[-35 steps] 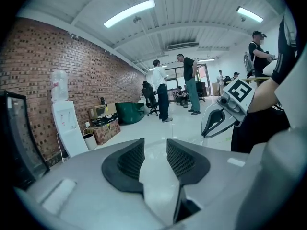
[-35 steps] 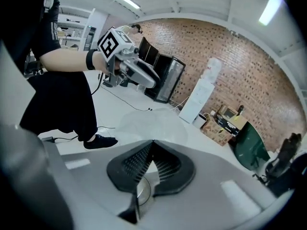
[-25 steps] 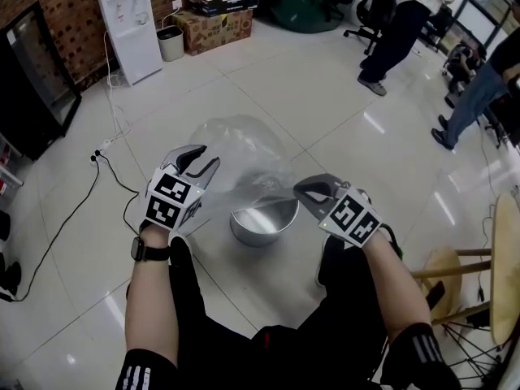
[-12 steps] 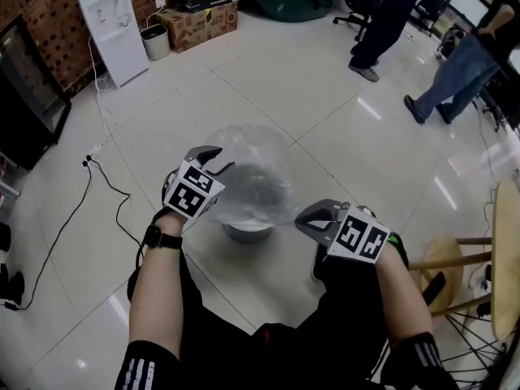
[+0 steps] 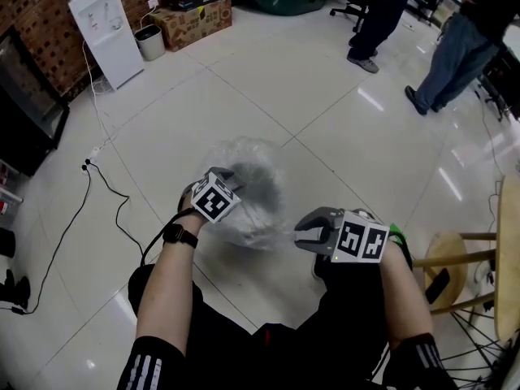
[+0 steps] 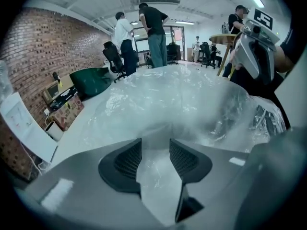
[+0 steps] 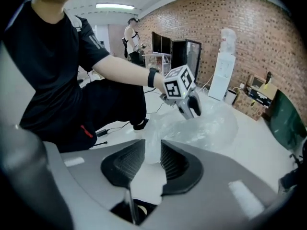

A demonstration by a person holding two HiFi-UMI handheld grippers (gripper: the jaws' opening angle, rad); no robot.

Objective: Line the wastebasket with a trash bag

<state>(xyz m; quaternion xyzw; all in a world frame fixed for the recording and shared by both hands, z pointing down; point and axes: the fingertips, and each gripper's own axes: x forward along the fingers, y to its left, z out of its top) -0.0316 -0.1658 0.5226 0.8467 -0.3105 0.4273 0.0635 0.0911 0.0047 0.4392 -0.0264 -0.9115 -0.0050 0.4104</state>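
1. The bag (image 5: 253, 218) sat puffed up over the bin (image 5: 258, 187) on the floor (image 5: 325, 112), between both grippers.
2. Left gripper (image 5: 230, 175): jaws apart, had just been opening, film loose between them.
3. Right gripper (image 5: 302, 234): same deal, freshly opened, film in the gap.

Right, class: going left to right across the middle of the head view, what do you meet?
A black cable, left tongs, trash bag, right tongs, wooden stool. Both tongs have just been opening, with bag film between each pair.
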